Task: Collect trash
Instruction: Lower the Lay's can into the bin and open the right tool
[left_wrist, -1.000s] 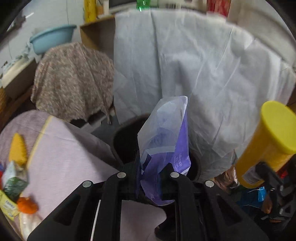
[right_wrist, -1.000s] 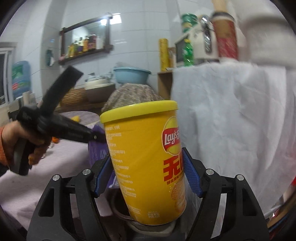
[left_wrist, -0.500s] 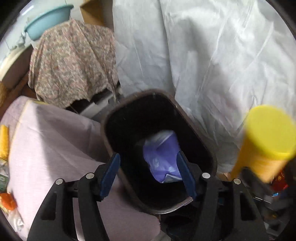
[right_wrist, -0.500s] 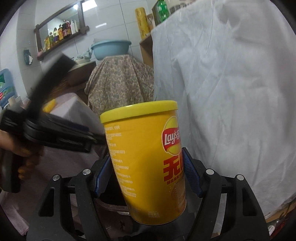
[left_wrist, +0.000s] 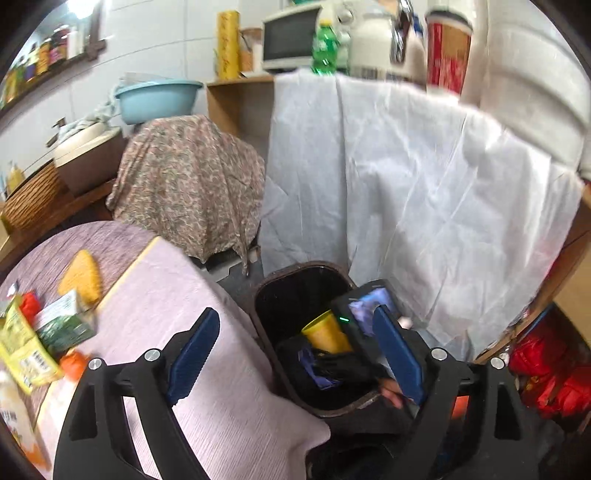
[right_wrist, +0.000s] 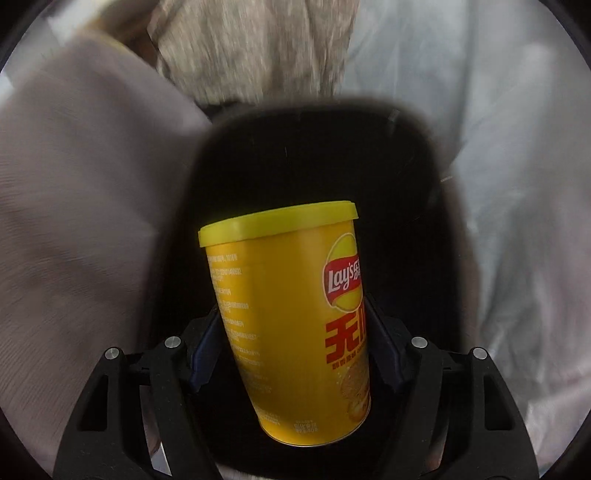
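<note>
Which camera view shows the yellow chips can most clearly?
The right wrist view: the chips can fills its centre, label readable, clamped in the right gripper. The left wrist view shows only its yellow top inside the black bin.

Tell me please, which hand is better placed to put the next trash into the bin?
Right. Its gripper holds the yellow chips can directly over the dark bin. The left gripper is open and empty.
</note>
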